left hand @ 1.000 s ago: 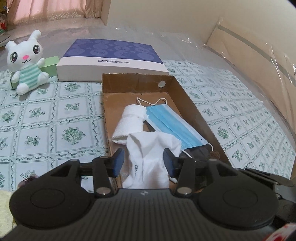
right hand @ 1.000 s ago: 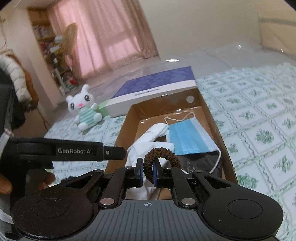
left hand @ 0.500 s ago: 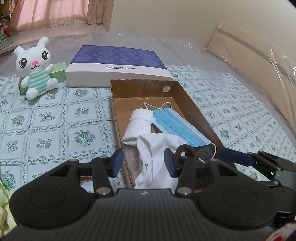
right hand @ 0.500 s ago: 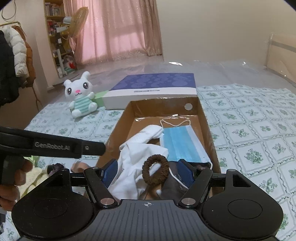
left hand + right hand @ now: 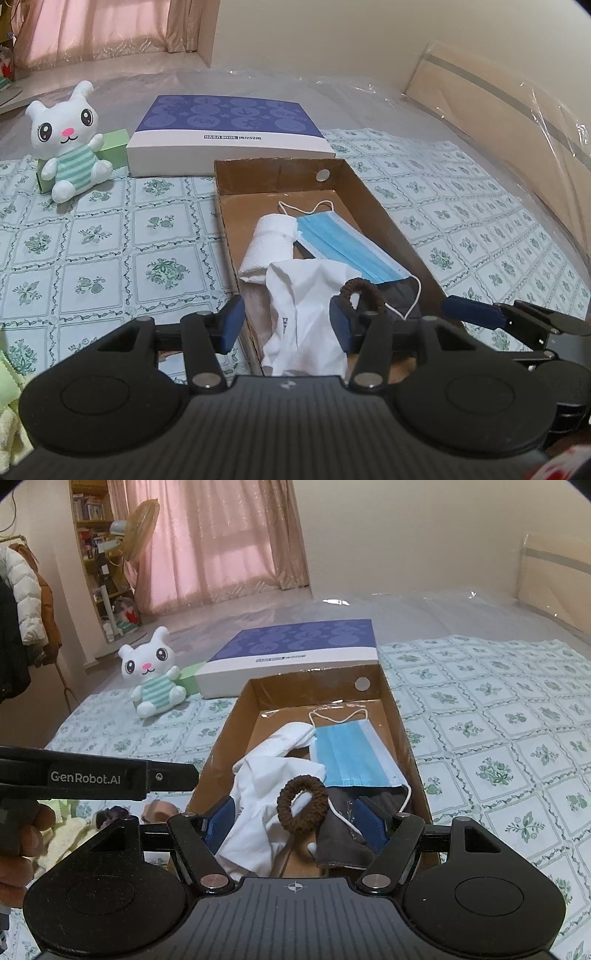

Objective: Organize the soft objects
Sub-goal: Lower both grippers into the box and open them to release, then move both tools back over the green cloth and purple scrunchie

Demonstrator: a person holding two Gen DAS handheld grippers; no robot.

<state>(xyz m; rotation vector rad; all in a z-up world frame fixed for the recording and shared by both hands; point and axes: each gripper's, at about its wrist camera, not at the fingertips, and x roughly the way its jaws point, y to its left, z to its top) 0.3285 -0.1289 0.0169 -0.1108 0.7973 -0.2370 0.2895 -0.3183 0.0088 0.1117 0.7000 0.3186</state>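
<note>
Scrunchie (image 5: 303,805): brown, lies loose atop white cloth (image 5: 266,786) at near end of cardboard box (image 5: 402,731). Right claw (image 5: 295,821) wide, empty; withdraw straight, avoid snagging. Left claw (image 5: 286,325) half-open, empty.

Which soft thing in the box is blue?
The face mask, lying flat at the far right of the cardboard box. The rolled towel and crumpled cloth are white; the hair tie is brown.
</note>
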